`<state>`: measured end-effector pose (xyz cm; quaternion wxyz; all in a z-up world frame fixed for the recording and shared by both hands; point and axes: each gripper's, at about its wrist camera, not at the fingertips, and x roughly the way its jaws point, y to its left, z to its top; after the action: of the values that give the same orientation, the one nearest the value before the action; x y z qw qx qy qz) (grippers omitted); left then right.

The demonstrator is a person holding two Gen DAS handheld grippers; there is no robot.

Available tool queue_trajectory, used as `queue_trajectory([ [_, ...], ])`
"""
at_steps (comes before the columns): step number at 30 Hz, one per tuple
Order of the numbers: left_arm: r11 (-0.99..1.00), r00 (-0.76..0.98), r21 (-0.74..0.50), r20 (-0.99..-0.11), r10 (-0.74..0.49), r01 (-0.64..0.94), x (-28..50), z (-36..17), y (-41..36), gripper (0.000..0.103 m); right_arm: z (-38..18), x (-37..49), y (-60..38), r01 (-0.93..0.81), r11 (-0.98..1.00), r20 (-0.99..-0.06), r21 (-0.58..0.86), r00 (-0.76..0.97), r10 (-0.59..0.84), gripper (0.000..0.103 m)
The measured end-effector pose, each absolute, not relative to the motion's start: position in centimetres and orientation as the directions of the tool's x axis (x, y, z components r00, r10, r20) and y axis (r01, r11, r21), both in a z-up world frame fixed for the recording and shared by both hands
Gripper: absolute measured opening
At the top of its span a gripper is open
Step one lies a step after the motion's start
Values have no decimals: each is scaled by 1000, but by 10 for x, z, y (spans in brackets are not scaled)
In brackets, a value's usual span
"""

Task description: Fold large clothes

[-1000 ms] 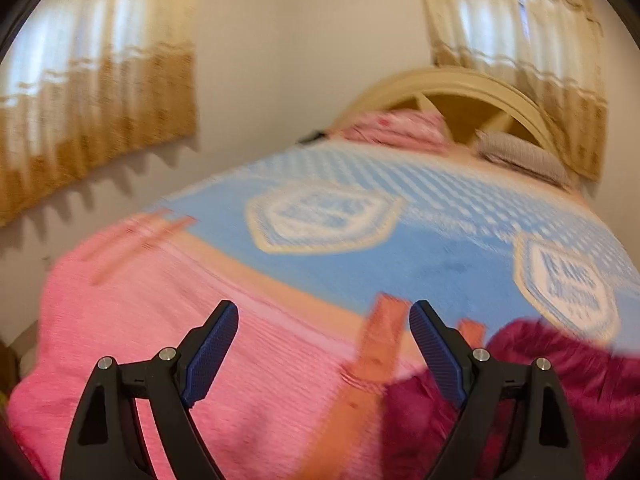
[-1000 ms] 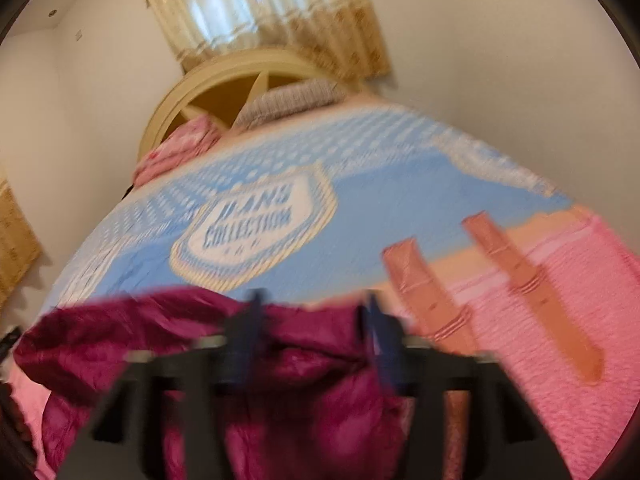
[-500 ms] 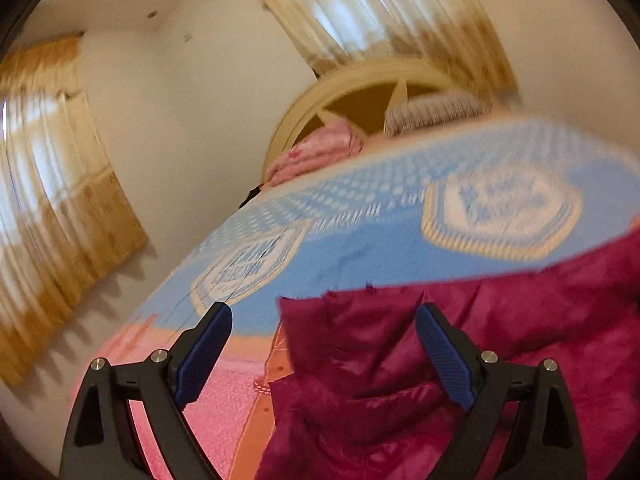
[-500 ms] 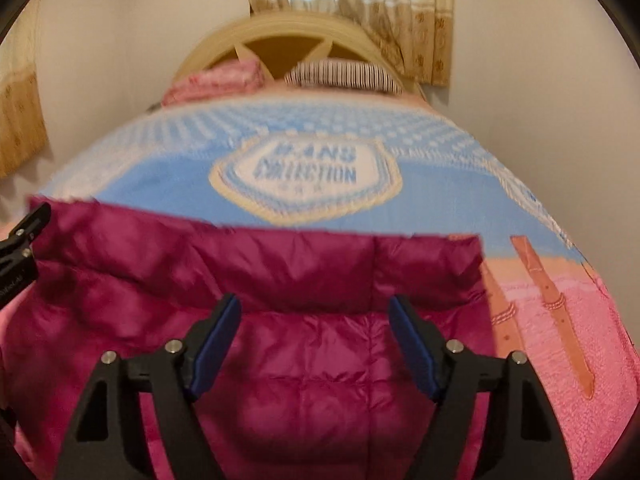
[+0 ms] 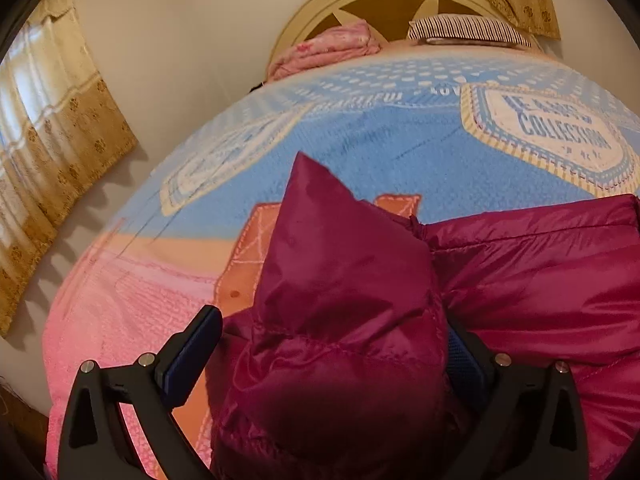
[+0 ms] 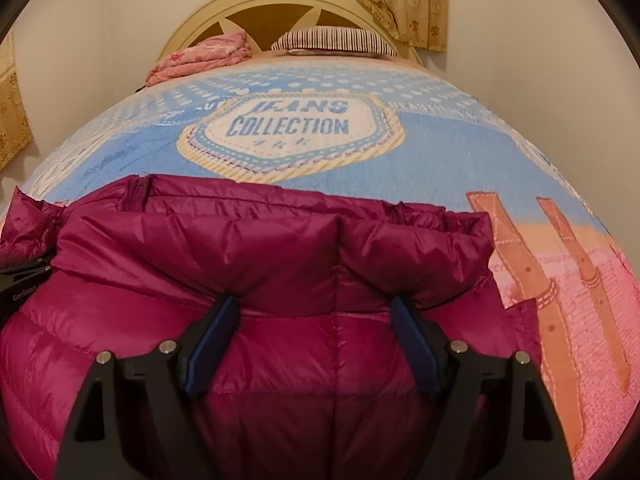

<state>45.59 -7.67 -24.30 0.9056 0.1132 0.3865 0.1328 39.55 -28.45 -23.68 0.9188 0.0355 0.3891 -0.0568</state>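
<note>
A magenta quilted puffer jacket [image 6: 280, 248] lies on the bed near its foot. It also shows in the left wrist view [image 5: 540, 280]. My left gripper [image 5: 332, 344] is open, its jaws wide apart around a bunched, raised corner of the jacket [image 5: 340, 280]. The cloth hides most of its right finger. My right gripper [image 6: 316, 328] is open, its jaws standing on either side of a padded fold at the jacket's middle, fingertips against the cloth. The left gripper's black body [image 6: 24, 280] shows at the right wrist view's left edge.
The bed carries a blue and pink blanket [image 6: 440, 148] with a "JEANS COLLECTION" badge. A pink folded cloth [image 6: 200, 58] and a striped pillow [image 6: 332, 42] lie by the cream headboard [image 6: 288, 0]. Curtains [image 5: 52, 128] hang on the left wall.
Both grippers have moved forward and down onto the jacket. The left one now straddles a raised corner of it; the right one now sits against a padded fold.
</note>
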Motion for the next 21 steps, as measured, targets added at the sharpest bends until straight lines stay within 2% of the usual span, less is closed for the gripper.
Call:
queue_trajectory([
  [21, 907, 656, 387, -643, 394, -166, 454, -251, -88, 102, -251, 412, -287, 171, 985, -769, 9, 631, -103, 90],
])
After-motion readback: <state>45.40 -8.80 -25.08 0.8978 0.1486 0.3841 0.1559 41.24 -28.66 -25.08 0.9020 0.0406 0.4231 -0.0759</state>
